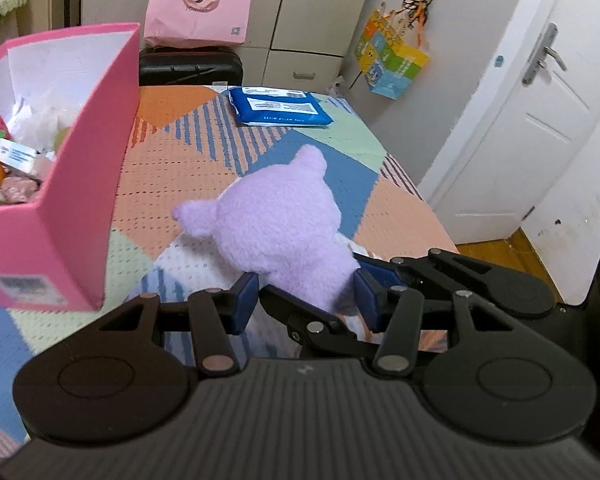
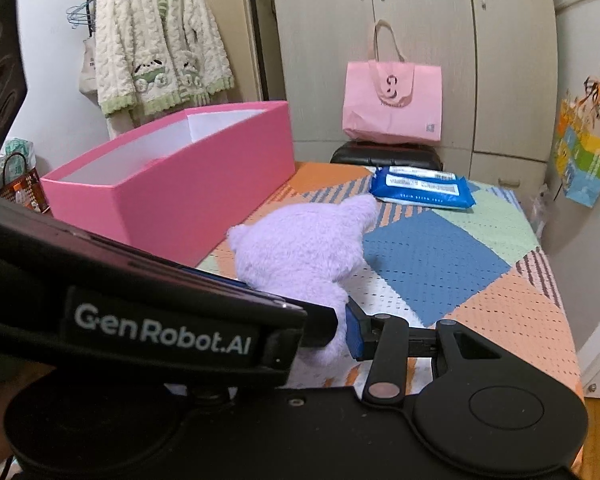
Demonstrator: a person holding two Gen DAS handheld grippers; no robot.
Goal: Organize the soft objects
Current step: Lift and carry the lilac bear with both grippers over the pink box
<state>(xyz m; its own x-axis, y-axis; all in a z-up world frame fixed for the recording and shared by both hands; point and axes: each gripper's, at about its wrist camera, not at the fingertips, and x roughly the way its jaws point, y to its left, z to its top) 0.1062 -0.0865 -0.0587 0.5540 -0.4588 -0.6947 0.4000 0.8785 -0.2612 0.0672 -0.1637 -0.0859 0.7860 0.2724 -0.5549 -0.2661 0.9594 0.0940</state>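
Bedspread (image 1: 188,168) under plush (image 1: 276,224) pinched by both grippers' fingers; only left view shows box (image 1: 80,184) contents.

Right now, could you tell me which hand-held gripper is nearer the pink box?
Left. The left hand-held gripper holds the purple plush beside the pink box; the right hand-held gripper sits beyond the left one, farther off.

light: soft, even indoor, bit dim | shadows: faint under plush (image 1: 276,224) | glare: none really | blur: box (image 1: 60,184) contents smeared | edges: heavy fisheye bend, dark corners
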